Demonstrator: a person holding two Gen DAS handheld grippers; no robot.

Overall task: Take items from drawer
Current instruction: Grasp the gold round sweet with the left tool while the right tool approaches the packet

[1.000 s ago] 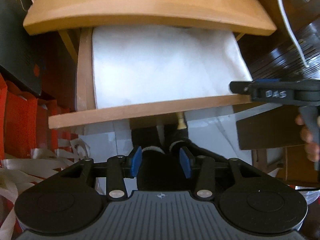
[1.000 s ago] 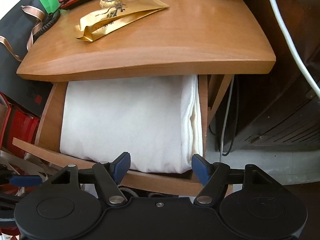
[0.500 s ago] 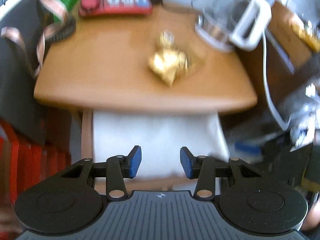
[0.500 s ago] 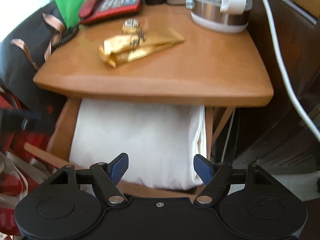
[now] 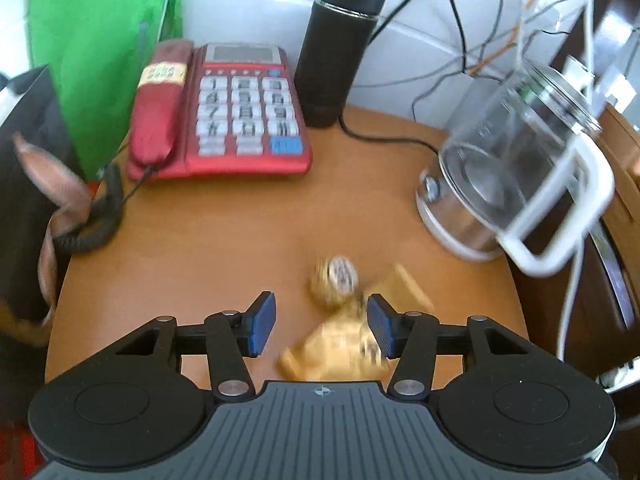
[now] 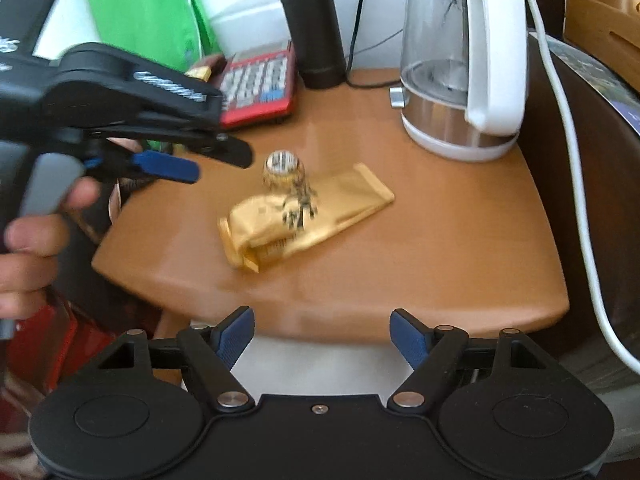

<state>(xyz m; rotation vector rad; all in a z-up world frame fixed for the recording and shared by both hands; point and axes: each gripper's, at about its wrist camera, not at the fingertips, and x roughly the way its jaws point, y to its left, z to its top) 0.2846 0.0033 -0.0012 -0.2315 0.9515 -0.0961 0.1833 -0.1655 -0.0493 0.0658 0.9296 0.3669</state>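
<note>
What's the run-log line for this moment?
left gripper: open, empty, above gold packet | right gripper: open, empty | tabletop

A lived-in room of a home or a hotel. The rounded wooden tabletop [image 6: 440, 248] carries a red push-button telephone [image 5: 224, 112], a glass electric kettle [image 6: 460, 80], a dark flask [image 5: 336, 44] and gold-wrapped sweets [image 6: 296, 208]. Loose cables [image 5: 480, 52] trail along the white wall behind.

Motion blur smears the gold packet [image 5: 340, 344] near the nightstand's [image 5: 200, 264] front edge, its print unreadable. The top hides the drawer; the kettle [image 5: 516, 184] blurs too.
</note>
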